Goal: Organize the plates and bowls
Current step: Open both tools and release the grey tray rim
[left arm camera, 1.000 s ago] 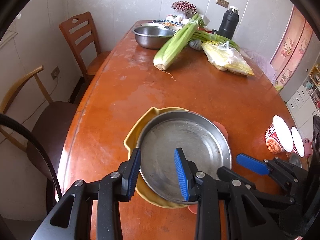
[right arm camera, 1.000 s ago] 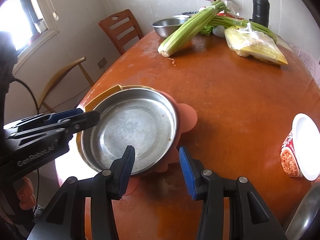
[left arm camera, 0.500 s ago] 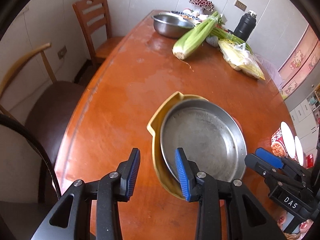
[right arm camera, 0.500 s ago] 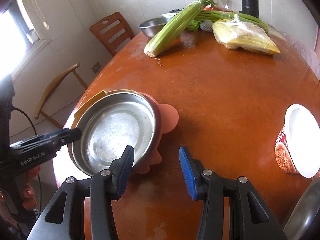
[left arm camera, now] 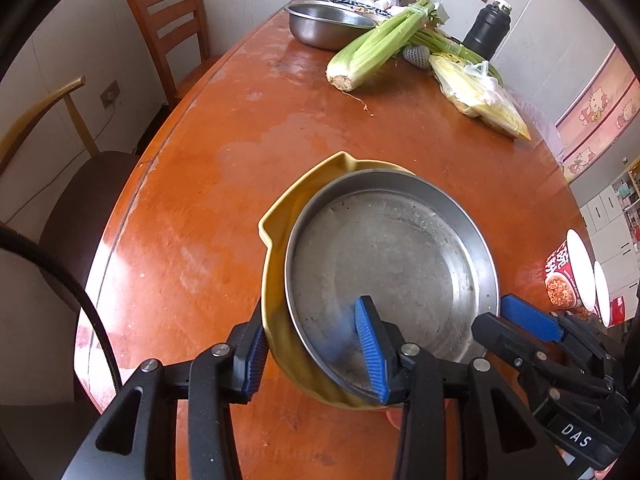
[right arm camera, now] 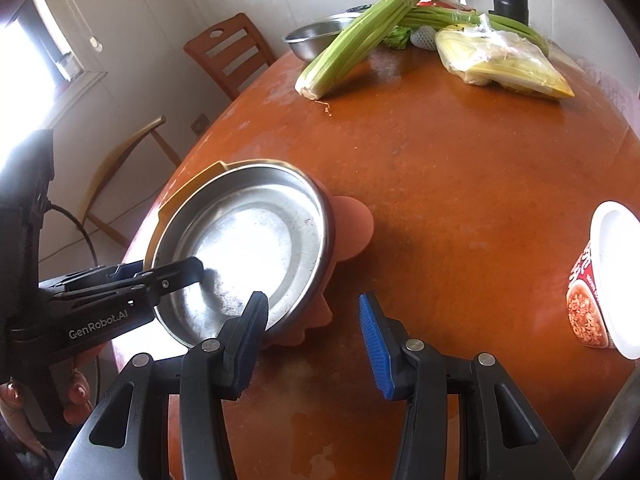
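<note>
A steel plate point(left arm camera: 392, 256) sits in a yellow plate point(left arm camera: 280, 220), and both rest on a pink plate point(right arm camera: 352, 220) near the table's near left edge. My left gripper point(left arm camera: 316, 356) is open, its fingers straddling the near rim of the yellow and steel plates; one finger is inside the steel plate, the other outside the yellow one. It also shows in the right wrist view point(right arm camera: 168, 274). My right gripper point(right arm camera: 312, 340) is open and empty, its left finger by the stack's near right rim. It also shows in the left wrist view point(left arm camera: 520, 320).
A steel bowl point(left arm camera: 328, 24), celery point(left arm camera: 380, 40), a bag of corn point(left arm camera: 476, 92) and a black flask point(left arm camera: 488, 28) lie at the table's far end. Instant-noodle cups point(right arm camera: 600, 280) stand at the right. Two chairs point(left arm camera: 172, 32) stand along the left side.
My left gripper has moved forward so its fingers now straddle the stack's near rim. The right gripper has drawn closer to the stack.
</note>
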`<state>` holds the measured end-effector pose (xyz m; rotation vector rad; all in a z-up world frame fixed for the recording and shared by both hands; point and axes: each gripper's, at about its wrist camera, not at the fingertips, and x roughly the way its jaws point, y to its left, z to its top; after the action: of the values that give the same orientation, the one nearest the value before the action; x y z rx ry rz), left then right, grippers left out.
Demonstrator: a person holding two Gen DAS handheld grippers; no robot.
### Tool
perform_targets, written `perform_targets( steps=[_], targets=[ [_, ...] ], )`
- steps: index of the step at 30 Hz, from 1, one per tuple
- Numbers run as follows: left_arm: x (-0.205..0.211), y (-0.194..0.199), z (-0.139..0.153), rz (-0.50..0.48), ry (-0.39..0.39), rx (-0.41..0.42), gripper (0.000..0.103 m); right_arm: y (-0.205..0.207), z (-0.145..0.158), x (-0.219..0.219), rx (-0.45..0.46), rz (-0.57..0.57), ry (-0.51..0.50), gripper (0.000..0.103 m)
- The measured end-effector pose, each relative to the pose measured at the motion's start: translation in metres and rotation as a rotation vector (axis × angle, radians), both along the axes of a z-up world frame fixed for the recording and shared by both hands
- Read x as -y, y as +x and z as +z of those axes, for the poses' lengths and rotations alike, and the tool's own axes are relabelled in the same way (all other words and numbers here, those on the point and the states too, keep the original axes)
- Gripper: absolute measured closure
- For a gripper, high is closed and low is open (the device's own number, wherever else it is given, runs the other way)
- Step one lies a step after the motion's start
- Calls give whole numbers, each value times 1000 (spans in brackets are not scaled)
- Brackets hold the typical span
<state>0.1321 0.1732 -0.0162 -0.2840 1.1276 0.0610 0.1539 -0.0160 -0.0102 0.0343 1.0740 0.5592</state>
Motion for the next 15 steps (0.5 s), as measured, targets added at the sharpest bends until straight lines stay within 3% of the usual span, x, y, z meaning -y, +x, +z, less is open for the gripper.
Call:
perform_targets(
  steps=[15],
  targets=[
    [30,23,-1,-57,9,7,57,12,-6,21,-7,-54,-20,54]
  ],
)
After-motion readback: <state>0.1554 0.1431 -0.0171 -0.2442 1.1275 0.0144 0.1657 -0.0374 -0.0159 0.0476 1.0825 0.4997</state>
